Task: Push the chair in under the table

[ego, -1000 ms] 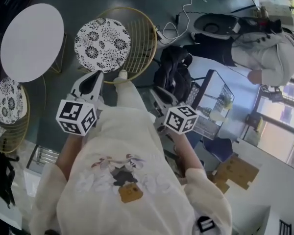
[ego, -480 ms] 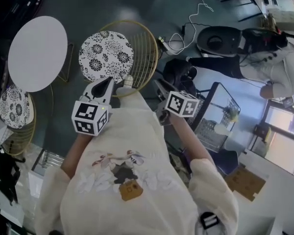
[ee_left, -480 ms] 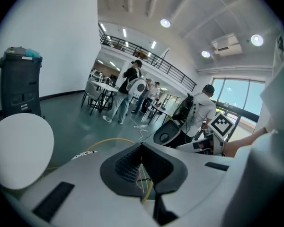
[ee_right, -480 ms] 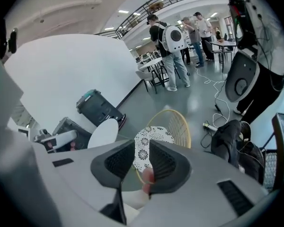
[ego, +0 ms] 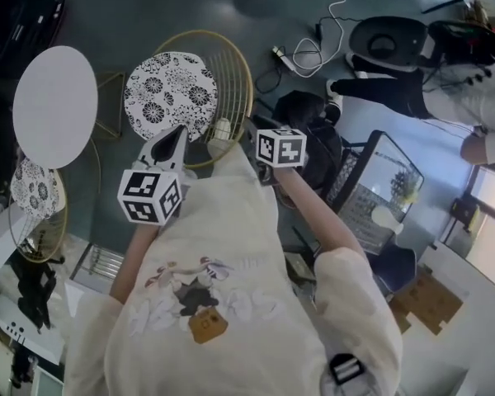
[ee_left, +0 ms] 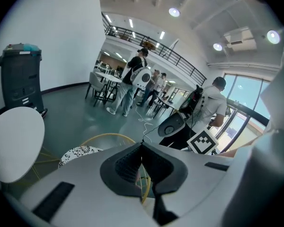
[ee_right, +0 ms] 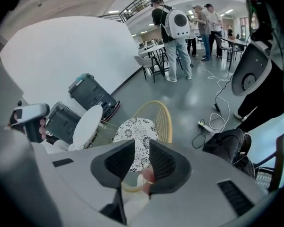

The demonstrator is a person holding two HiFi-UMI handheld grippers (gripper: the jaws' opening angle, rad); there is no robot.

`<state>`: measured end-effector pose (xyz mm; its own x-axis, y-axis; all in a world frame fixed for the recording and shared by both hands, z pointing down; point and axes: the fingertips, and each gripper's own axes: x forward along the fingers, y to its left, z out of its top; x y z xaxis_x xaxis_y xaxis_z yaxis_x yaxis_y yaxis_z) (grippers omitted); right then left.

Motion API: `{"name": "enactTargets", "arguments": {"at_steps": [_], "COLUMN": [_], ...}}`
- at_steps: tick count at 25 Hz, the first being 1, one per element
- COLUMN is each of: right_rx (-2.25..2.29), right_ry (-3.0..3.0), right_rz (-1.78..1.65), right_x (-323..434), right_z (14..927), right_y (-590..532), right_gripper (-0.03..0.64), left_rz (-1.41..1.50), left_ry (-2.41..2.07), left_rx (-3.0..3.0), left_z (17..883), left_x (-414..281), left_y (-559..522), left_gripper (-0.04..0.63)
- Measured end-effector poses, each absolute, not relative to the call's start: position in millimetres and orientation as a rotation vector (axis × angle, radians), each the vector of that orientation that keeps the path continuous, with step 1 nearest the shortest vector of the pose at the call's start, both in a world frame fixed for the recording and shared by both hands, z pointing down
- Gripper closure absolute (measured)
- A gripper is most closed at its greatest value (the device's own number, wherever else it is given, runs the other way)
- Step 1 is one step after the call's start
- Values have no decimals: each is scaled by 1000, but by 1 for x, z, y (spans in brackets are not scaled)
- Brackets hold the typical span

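**Q:** Where do the large things stand?

**A:** On the floor [ego: 148, 7], the round white desk [ego: 55, 106] is at the head view's left. The chair [ego: 169, 89], with a patterned seat and gold wire back, stands just to its right. The seat is not yet under the desk.

**Q:** And your grippers?

**A:** I hold both on the chair's near side. The desk lies beyond the chair and to the left, so I judge the push must run that way. The left gripper [ee_left: 142, 144] is nearer the seat, its fingers closed on nothing. The right gripper [ee_right: 142, 143] is by the wire back's near end. Its fingers are slightly apart and empty, with the seat showing through the gap.
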<state>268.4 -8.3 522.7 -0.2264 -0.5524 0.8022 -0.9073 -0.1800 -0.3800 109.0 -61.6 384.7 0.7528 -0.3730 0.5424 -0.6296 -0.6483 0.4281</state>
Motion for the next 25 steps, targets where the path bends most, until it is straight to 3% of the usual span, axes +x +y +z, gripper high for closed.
{"name": "enactTargets", "arguments": {"at_steps": [9, 25], "right_rx": [1618, 1505], "right_ry": [-1601, -1494], "right_rz": [1407, 1395], "right_x": [320, 319], "right_z": [608, 666], "right_y": [-48, -53], "right_gripper": [538, 531], "left_rz": [665, 736], "left_ry": [-832, -890], "left_rx": [2192, 2041], "left_z": [446, 511], "left_x": [160, 164], "left_y": [-89, -90], "left_gripper": [586, 586]}}
